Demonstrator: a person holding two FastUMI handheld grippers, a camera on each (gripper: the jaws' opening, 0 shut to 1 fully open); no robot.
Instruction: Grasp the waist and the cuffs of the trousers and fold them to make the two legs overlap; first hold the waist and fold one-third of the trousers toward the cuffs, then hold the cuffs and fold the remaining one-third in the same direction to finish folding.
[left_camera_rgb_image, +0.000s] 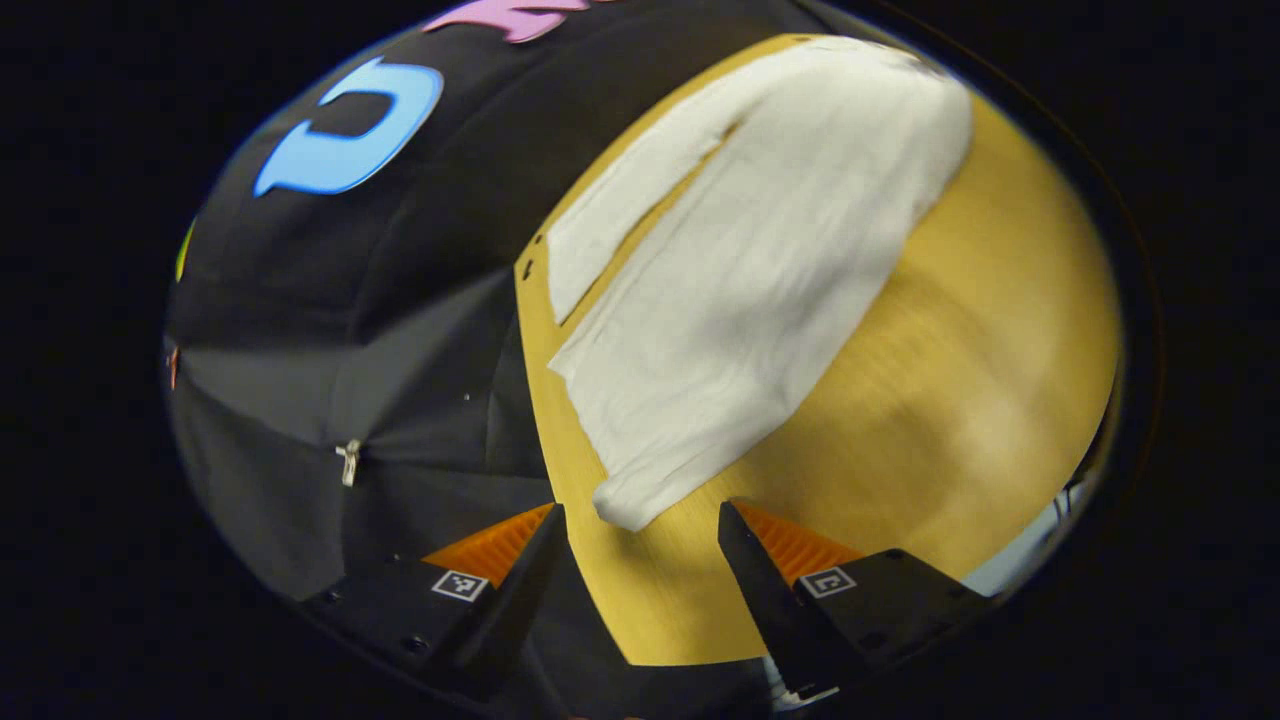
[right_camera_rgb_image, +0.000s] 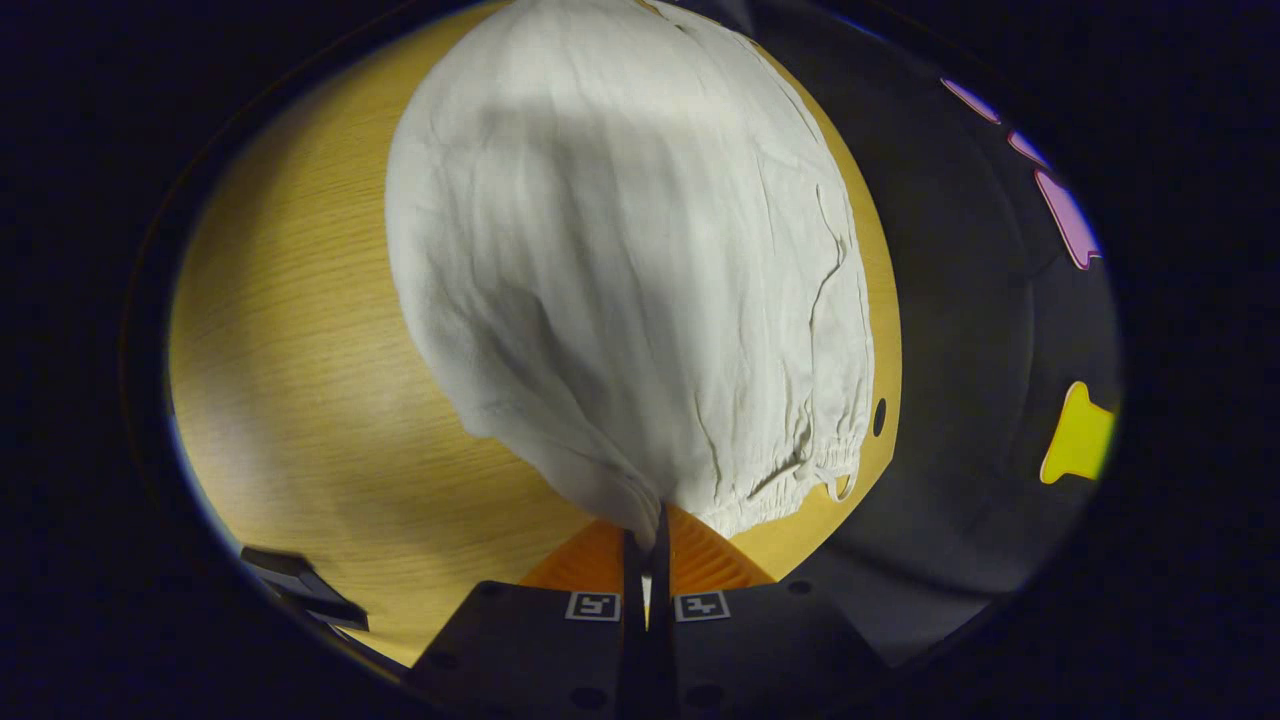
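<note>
White trousers (left_camera_rgb_image: 740, 270) spread flat on wooden table (left_camera_rgb_image: 960, 400), legs side by side, cuffs toward left gripper (left_camera_rgb_image: 640, 525). Left gripper wide open, holding nothing, one cuff corner lying between its fingers. Right gripper (right_camera_rgb_image: 646, 545) pinched closed on gathered waist (right_camera_rgb_image: 700, 470), cloth bunched at fingertips.

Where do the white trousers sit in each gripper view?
Left gripper view: trousers run from upper right down to a cuff just ahead of the open left gripper.
Right gripper view: they spread across the centre, waist edge pinched in the right gripper.
Shared landmark: the wooden table.
</note>
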